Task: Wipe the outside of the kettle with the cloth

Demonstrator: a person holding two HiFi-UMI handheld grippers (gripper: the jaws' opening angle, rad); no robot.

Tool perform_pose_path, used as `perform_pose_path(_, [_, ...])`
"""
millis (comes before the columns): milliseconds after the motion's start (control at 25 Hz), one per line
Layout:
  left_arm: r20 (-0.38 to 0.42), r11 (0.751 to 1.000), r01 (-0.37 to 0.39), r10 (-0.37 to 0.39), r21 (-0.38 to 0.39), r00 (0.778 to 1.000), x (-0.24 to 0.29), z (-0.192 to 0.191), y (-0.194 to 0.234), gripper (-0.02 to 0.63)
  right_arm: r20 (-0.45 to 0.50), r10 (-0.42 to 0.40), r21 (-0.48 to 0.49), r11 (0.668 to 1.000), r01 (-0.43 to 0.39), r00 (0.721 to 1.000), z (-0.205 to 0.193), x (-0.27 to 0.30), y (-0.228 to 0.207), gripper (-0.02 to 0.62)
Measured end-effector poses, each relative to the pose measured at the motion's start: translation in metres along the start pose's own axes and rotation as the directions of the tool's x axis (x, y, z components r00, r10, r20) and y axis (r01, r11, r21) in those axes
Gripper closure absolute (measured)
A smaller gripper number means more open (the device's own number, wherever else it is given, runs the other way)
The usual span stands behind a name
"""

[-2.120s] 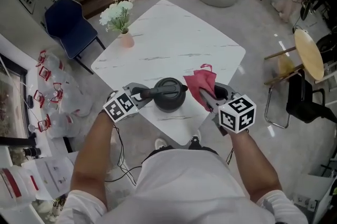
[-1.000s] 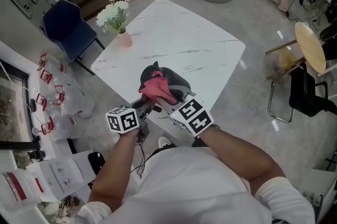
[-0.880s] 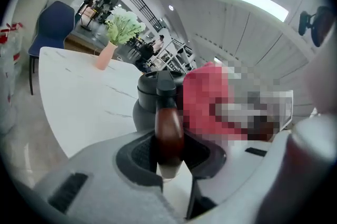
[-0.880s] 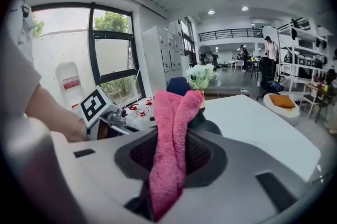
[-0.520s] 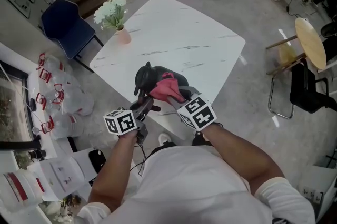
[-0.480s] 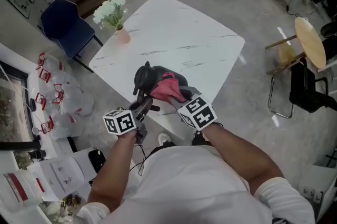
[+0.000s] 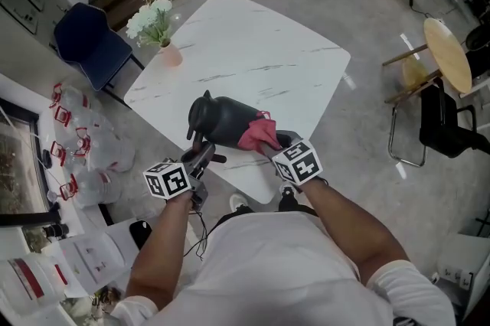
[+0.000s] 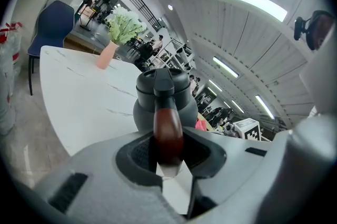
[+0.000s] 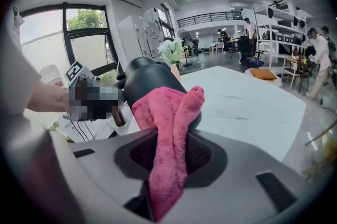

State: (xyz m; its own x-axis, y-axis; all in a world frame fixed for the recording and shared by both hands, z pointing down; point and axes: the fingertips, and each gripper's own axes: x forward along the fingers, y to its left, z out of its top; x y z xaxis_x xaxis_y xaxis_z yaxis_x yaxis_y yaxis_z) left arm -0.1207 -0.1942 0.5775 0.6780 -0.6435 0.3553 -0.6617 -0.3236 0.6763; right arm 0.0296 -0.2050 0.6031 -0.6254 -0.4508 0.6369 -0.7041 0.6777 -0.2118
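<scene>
Kettle held tilted | left gripper clamps its glossy handle (best hold: rigid, probably weighty, slippery) | right gripper pinches the limp pink cloth against the kettle's flank

White marble-veined table, a pink vase of white flowers near its far left corner
</scene>
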Motion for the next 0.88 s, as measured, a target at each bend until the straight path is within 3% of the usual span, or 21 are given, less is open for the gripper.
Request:
perform_pose_path(360, [-0.017, 0.999, 0.007, -0.007, 0.036, 1.000, -0.001, -0.004, 0.003, 0.506, -0.111, -0.033, 0.095, 0.995, 0.043, 0.993, -0.043, -0.012, -0.038, 0.482])
perform_pose_path(560, [-0.028, 0.996, 0.014, -0.012, 0.092, 1.000, -0.002, -0.008, 0.002, 0.505, 0.002, -0.056, 0.185, 0.981, 0.055, 0.998, -0.009, -0.042, -0.050, 0.482])
perform_pose_path(720, [-0.027, 0.992, 0.013, -0.010, 0.126, 1.000, -0.002, -0.011, -0.001, 0.505, 0.198, 0.011, 0.259, 0.964, -0.063, 0.980, 0.056, -0.060, -0.022, 0.482])
perform_pose_path(880, [-0.031, 0.989, 0.017, -0.012, 0.146, 0.999, -0.003, -0.013, -0.001, 0.505, 0.346, 0.182, 0.235, 0.933, -0.273, 0.921, 0.123, -0.062, 0.038, 0.482])
